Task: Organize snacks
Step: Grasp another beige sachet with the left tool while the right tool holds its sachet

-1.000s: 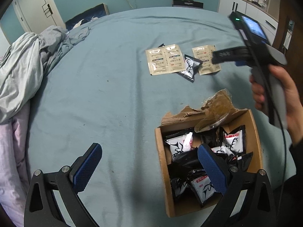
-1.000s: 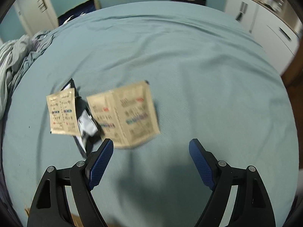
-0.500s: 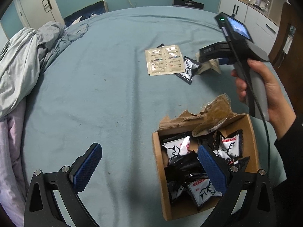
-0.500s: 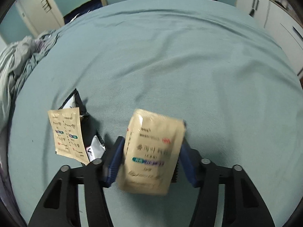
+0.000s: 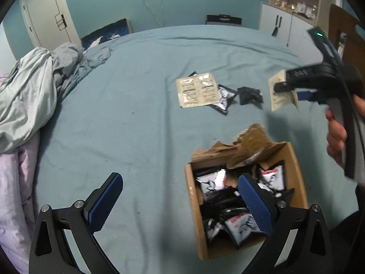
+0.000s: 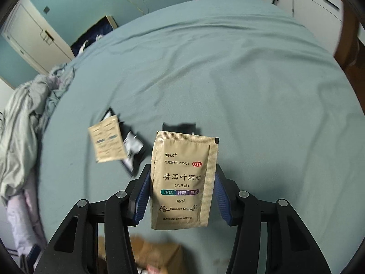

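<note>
My right gripper (image 6: 182, 196) is shut on a beige sachet (image 6: 182, 180) with Chinese print and holds it upright above the bed. It also shows in the left wrist view (image 5: 281, 91), raised off the sheet. A pair of beige sachets (image 5: 197, 89), a black-and-white snack packet (image 5: 224, 97) and a black packet (image 5: 249, 94) lie on the blue-green sheet. A torn cardboard box (image 5: 192, 191) holds several black-and-white snack packets (image 5: 237, 205). My left gripper (image 5: 180, 199) is open and empty, hovering at the box's left side.
A crumpled grey blanket (image 5: 29, 91) lies at the left of the bed. White cabinets (image 5: 282, 27) and a door (image 5: 43, 20) stand beyond the bed. The box edge shows blurred below the right gripper (image 6: 155, 253).
My right gripper closed on the beige sachet and lifted it off the bed, uncovering a black packet. My left gripper stayed open by the box.
</note>
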A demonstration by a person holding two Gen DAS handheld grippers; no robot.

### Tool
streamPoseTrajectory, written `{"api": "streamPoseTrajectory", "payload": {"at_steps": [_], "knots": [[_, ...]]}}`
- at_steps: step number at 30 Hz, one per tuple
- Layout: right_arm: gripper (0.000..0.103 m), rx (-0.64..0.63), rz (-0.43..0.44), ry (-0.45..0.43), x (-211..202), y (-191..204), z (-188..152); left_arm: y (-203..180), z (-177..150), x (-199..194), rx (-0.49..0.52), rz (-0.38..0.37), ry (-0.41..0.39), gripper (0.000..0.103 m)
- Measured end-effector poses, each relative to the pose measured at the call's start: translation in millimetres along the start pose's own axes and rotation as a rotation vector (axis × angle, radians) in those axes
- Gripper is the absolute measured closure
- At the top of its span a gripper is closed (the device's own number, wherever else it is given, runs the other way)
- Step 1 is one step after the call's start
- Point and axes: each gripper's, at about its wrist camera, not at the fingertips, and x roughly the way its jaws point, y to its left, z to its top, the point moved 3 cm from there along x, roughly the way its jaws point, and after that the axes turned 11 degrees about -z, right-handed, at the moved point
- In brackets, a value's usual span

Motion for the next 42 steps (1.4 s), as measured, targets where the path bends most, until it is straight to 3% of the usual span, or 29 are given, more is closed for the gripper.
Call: {"api": "streamPoseTrajectory", "payload": {"at_steps": [7, 12, 15, 19, 23, 26, 34, 39, 42], "knots": [[0.054, 0.053, 0.031, -0.062, -69, -28, -55, 3, 7, -3, -0.063, -0.100, 0.019, 0.000], [0.054, 0.144, 0.084, -0.069, -100, -60, -96, 13, 24, 13, -0.133, -0.113, 0.067, 0.000], [0.054, 0.238, 0.100, -0.084, -114, -79, -115, 24, 38, 25, -0.235, -0.122, 0.079, 0.000], [0.054, 0.241, 0.107, -0.094, -116, -80, -119, 40, 62, 48, -0.381, -0.167, 0.106, 0.000], [0.054, 0.212, 0.110, -0.072, -99, -75, -109, 57, 85, 75, -0.516, -0.152, 0.104, 0.000], [0.054, 0.204, 0.115, -0.045, -84, -70, -98, 61, 101, 98, -0.563, -0.136, 0.117, 0.000], [0.054, 0.194, 0.152, 0.004, -63, -73, -79, 46, 144, 171, -0.512, -0.065, 0.218, 0.000], [0.054, 0.195, 0.178, 0.036, -54, -74, -76, 23, 165, 214, -0.404, -0.012, 0.272, 0.000], [0.054, 0.181, 0.169, 0.050, -49, -72, -75, 13, 176, 235, -0.333, 0.059, 0.272, 0.000]]}}
